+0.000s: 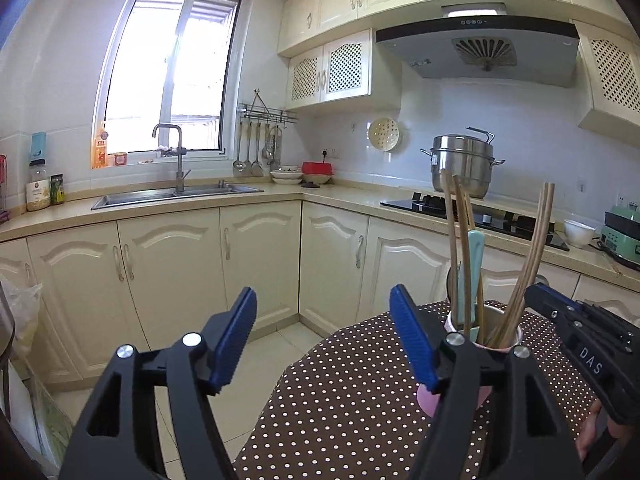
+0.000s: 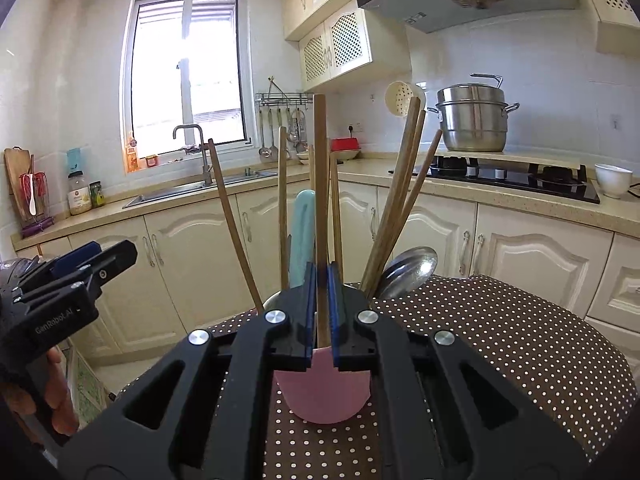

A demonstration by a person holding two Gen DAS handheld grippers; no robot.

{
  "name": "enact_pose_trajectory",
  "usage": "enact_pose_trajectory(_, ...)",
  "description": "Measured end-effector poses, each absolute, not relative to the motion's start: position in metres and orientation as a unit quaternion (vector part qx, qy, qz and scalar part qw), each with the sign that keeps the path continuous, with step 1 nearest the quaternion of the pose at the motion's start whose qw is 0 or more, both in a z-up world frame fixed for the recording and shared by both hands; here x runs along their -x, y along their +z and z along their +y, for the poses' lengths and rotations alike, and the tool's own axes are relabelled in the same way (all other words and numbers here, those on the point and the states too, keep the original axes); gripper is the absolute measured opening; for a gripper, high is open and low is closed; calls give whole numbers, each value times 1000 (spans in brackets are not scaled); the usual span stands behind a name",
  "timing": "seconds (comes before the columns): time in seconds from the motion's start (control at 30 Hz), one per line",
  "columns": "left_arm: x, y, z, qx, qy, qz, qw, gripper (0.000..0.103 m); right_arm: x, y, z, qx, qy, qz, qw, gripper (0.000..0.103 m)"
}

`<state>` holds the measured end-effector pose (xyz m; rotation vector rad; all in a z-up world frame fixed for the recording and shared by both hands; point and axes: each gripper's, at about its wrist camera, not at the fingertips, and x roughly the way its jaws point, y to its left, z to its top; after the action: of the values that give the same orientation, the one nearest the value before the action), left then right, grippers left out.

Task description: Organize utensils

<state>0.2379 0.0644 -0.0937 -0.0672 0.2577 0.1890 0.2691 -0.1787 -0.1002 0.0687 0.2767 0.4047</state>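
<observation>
A pink cup stands on a brown polka-dot table. It holds several wooden chopsticks, a light blue utensil and a metal spoon. My right gripper is shut on one upright wooden chopstick just above the cup's rim. My left gripper is open and empty, to the left of the cup at the table's edge. The right gripper also shows in the left wrist view, beside the cup.
Cream kitchen cabinets run along the far wall with a sink, a hob with a steel pot and hanging ladles. The tiled floor lies left of the table.
</observation>
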Motion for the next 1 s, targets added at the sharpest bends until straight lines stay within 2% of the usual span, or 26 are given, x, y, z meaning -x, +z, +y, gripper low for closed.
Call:
enact_pose_trajectory(0.1,-232,-92,70,34,103,133,985,68,-265,-98,-180,-36,193,136,971,13)
enact_pose_trajectory(0.13,-231,-91,71,34,104,132,985,68,-263,-97,-180,-37,191,135,972,30)
enact_pose_trajectory(0.17,-228,-89,73,34,106,131,985,69,-260,-96,-180,-39,189,131,972,56)
enact_pose_trajectory(0.2,-226,-88,73,34,105,130,985,69,-257,-95,-182,-43,189,124,973,61)
enact_pose_trajectory(0.33,-215,-83,76,35,104,123,986,69,-249,-90,-182,-46,191,120,973,61)
enact_pose_trajectory(0.43,-206,-79,75,33,105,120,987,71,-240,-83,-181,-42,188,112,975,67)
enact_pose_trajectory(1.0,-128,-49,48,-3,88,82,993,74,-151,-51,-185,-50,171,85,980,81)
